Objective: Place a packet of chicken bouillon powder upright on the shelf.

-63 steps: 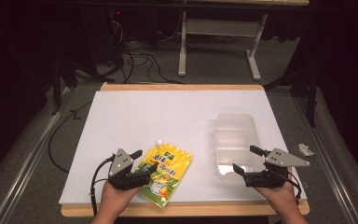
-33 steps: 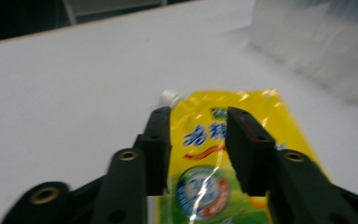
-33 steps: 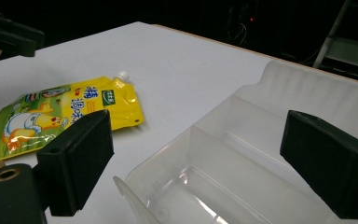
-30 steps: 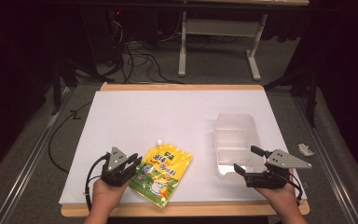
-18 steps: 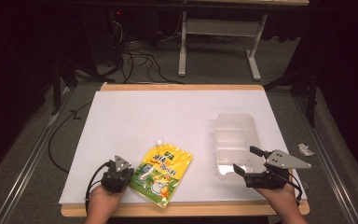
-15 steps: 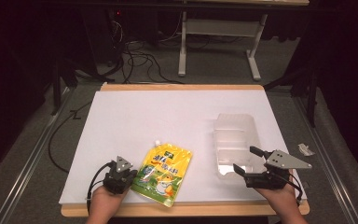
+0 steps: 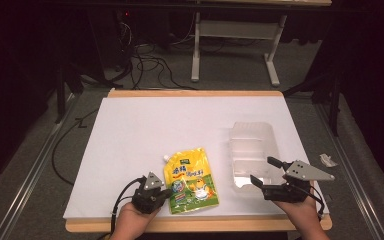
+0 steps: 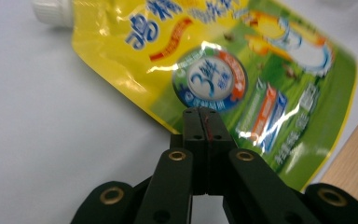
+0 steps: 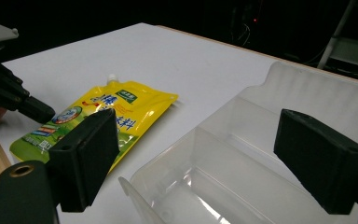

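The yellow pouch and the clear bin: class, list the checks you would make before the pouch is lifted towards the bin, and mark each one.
1. Yellow pouch lies flat on the table: ok.
2. Left gripper closed on the pouch's edge: cannot tell; its fingers are together at the edge.
3. Right gripper open: ok.
4. Clear bin upright and empty: ok.
5. Pouch cap fitted: ok.

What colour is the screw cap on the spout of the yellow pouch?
White. The cap of the pouch shows best in the left gripper view, at the top left corner.
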A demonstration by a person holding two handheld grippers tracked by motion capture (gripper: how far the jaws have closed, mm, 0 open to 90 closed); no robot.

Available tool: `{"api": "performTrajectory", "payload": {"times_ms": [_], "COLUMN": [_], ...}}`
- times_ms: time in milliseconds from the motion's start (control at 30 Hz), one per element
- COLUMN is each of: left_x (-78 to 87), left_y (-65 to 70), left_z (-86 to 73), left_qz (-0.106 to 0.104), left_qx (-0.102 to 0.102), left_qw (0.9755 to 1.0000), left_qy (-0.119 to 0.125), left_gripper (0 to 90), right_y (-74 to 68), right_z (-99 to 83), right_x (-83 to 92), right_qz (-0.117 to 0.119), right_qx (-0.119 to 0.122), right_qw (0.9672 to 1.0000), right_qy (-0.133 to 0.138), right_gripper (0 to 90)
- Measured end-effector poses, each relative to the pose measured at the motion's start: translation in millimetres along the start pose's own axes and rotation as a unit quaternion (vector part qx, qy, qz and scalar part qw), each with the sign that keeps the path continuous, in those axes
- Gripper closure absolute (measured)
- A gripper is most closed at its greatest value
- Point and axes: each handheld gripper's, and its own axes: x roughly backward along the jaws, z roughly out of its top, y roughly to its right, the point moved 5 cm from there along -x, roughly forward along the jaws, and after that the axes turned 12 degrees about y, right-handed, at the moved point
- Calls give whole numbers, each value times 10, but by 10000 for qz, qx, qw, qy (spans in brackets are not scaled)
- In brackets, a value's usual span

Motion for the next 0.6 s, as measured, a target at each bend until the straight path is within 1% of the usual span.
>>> {"api": "performTrajectory", "payload": {"times_ms": [33,133,200,267,333,367,433,467,500,533,600], "left_x": [11,14,6,-21,-55,-89,-136,-159,-159,-209,-250], "left_y": [-39,-139,-222,-299,-362,-394,-433,-449,-449,-481,-515], "left_z": [21,64,103,138,161,178,207,225,225,243,250], "left_qz": [70,287,438,544,552,543,513,502,502,416,381], "left_qx": [86,215,338,565,690,788,899,944,944,1128,1223], "left_qw": [9999,9989,9974,9951,9939,9929,9922,9916,9916,9898,9888], "left_qy": [104,311,464,599,660,706,692,729,729,770,767], "left_gripper": [886,852,831,759,705,657,580,537,504,479,438], "right_y": [2,10,11,7,5,6,7,8,8,7,6], "right_z": [1,-1,-3,-4,-6,-8,-12,-13,-13,-13,-14], "right_x": [2,1,-6,-11,-16,-18,-25,-30,-30,-30,-29], "right_qz": [-2,18,20,31,32,21,28,39,39,33,32], "right_qx": [-4,-12,-2,-2,-2,2,1,5,5,14,12], "right_qw": [10000,10000,10000,10000,10000,10000,10000,10000,10000,10000,10000], "right_qy": [7,15,4,0,-6,-22,-34,-27,-27,-31,-37], "right_gripper": [143,144,144,145,146,147,147,147,147,148,148]}}
